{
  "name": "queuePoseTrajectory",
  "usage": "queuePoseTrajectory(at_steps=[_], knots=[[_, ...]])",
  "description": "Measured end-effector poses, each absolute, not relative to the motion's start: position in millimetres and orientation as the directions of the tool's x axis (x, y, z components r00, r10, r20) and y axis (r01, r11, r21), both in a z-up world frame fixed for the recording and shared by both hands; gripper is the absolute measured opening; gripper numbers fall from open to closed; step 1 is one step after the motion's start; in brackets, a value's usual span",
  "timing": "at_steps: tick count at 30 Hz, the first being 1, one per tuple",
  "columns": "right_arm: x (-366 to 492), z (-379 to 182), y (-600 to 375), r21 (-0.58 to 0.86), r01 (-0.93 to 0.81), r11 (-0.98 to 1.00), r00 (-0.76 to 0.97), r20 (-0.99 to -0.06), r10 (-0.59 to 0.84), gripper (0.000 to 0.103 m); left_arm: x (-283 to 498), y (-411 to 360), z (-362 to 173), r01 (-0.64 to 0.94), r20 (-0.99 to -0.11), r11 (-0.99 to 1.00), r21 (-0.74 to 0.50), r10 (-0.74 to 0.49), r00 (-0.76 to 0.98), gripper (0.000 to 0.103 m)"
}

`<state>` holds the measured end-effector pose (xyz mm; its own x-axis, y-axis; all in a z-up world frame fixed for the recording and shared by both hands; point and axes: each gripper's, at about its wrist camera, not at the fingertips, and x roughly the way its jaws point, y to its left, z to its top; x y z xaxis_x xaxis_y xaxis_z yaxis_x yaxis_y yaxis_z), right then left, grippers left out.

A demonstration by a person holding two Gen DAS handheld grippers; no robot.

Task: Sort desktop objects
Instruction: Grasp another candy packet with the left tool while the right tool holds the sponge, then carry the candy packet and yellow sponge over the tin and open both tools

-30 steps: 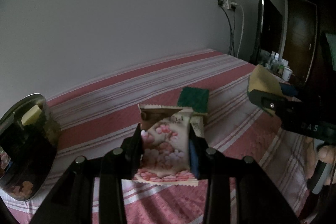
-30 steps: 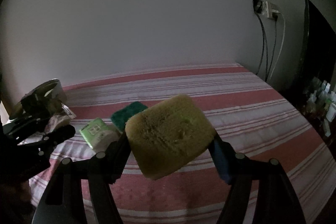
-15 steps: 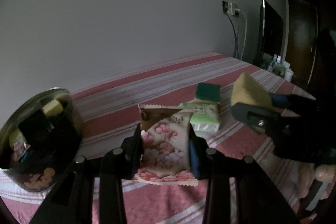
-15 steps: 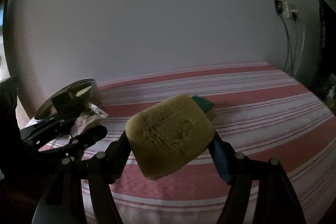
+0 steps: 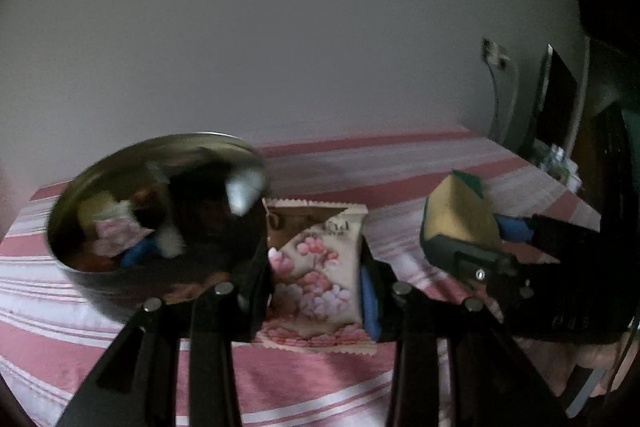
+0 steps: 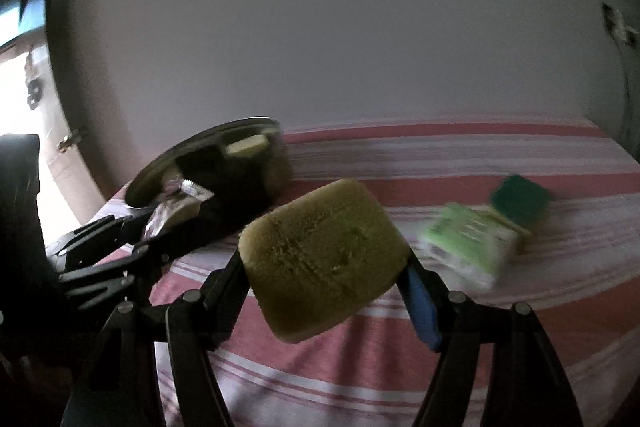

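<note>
A: Left tongs [image 5: 316, 279], state?
B: Pinching a flower-printed sachet [image 5: 316, 267], one finger on each side edge, low centre of the left wrist view. The sachet stands upright between the fingers, its torn top pointing up the frame and its crimped bottom hem hanging below the fingertips.

A: Right tongs [image 6: 326, 273]?
B: Clamped on a yellow sponge [image 6: 324, 259], centre of the right wrist view. The sponge is tilted, broad face toward the camera. A blue pad [image 6: 420, 303] shows on the finger at the right.

A: What lies just beyond the left tongs?
B: A round metal tin [image 5: 160, 211], centre left of the left wrist view, blurred. Its open mouth faces the camera, and a pink packet, a pale block and something blue lie inside. Its rim overlaps the sachet's left edge in the picture; I cannot tell whether they touch.

A: And at the right of that view?
B: The right tongs come in from the right edge with the sponge held up, apart from the sachet.

A: Beyond the right tongs?
B: The same tin sits upper left of centre in the right wrist view, with the left tongs in front of it. At the right, a green-and-white packet [image 6: 468, 243] lies on the red-and-white striped cloth [image 6: 480, 347], and a dark green scouring pad [image 6: 520, 195] rests just behind it, touching or nearly so. Both are blurred.

A: Background?
B: A plain pale wall [image 6: 320, 27], with a socket [image 5: 494, 53] and its cables at the right.
</note>
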<state>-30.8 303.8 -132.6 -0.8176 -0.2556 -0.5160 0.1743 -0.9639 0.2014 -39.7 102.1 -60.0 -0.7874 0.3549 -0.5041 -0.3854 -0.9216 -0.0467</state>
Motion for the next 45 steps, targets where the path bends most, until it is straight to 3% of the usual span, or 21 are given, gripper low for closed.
queuePoseTrajectory(at_steps=[8, 20, 32, 36, 39, 42, 45], knots=[[-53.0, -104.8, 244.0, 0.168, 0.297, -0.940, -0.819, -0.460, -0.342, 0.072, -63.6, 33.8, -51.0, -0.212, -0.475, -0.976, -0.055, 0.212, -0.854, 0.037], [-134.5, -79.4, 176.5, 0.156, 0.331, -0.931, -0.831, -0.420, -0.365, 0.072, -132.3, -28.1, -56.1, 0.033, -0.523, -0.996, -0.079, 0.014, -0.852, 0.037], [-219.5, -83.1, 149.9, 0.169, 0.252, -0.953, -0.783, -0.542, -0.304, 0.074, -185.7, -37.1, -73.4, 0.140, -0.620, -0.989, -0.038, -0.086, -0.780, 0.037], [-224.2, -87.2, 153.6, 0.177, 0.242, -0.954, -0.784, -0.544, -0.299, 0.076, -191.8, -39.9, -76.4, 0.152, -0.632, -0.988, -0.039, -0.093, -0.769, 0.038], [-220.7, -93.4, 159.0, 0.193, 0.237, -0.952, -0.803, -0.513, -0.304, 0.078, -186.9, -39.7, -75.7, 0.167, -0.612, -0.986, -0.024, -0.118, -0.782, 0.044], [-214.3, -88.5, 161.4, 0.203, 0.243, -0.948, -0.825, -0.471, -0.312, 0.080, -182.3, -42.4, -72.6, 0.176, -0.590, -0.984, -0.040, -0.119, -0.798, 0.073], [-207.4, -82.4, 161.8, 0.180, 0.239, -0.954, -0.851, -0.435, -0.295, 0.084, -177.8, -42.9, -69.0, 0.164, -0.571, -0.985, -0.058, -0.102, -0.815, 0.084]])
